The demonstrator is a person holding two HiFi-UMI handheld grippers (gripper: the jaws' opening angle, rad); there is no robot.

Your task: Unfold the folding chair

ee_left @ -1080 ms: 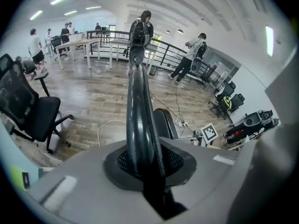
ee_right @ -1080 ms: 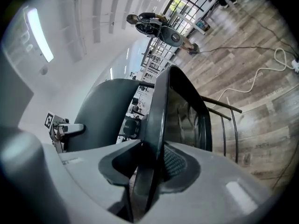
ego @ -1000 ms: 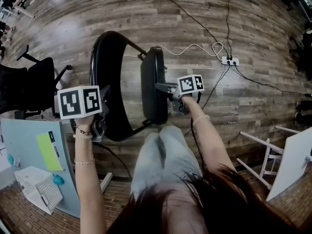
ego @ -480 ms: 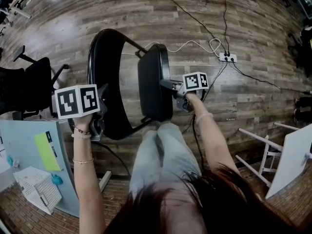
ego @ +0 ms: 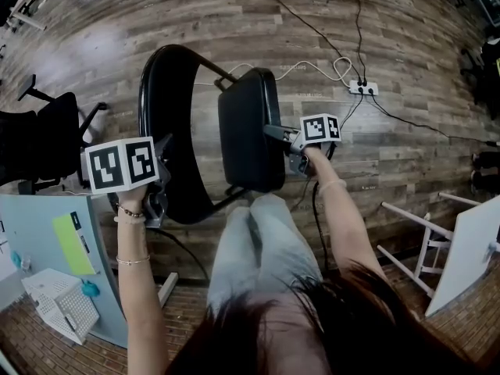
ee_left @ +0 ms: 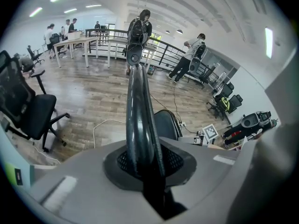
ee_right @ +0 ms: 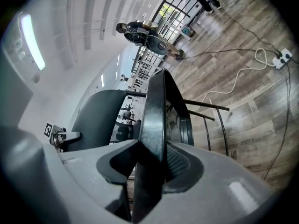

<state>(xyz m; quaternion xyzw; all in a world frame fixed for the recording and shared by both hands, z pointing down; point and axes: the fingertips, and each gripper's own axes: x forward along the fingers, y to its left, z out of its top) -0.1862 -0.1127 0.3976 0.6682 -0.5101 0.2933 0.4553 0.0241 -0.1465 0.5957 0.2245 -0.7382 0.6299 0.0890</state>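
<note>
The person is standing over a black folding chair point(ego: 248, 155) that is resting on the wooden floor point(ego: 406, 45) just ahead of their legs. Its rounded backrest point(ego: 164, 108) is to the left and its seat point(ego: 250, 116) to the right, with a strip of floor showing between the two. The left hand-held gripper point(ee_left: 142, 167) is clamping down on the backrest's dark rim, both pads hugging it. The right hand-held gripper point(ee_right: 152, 167) is reaching in from the seat's right side with the seat's edge between its jaws. Those jaws have just been opening, and one pad appears to be standing off the seat, though the wide-angle view makes that gap hard to judge. Beyond the chair a white cable point(ego: 312, 73) is looping across the floor to a power strip point(ego: 363, 89). A black office chair point(ego: 55, 139) is sitting off to the left, well apart, and a white wire basket point(ego: 62, 299) is lying beside the person's left arm.
</note>
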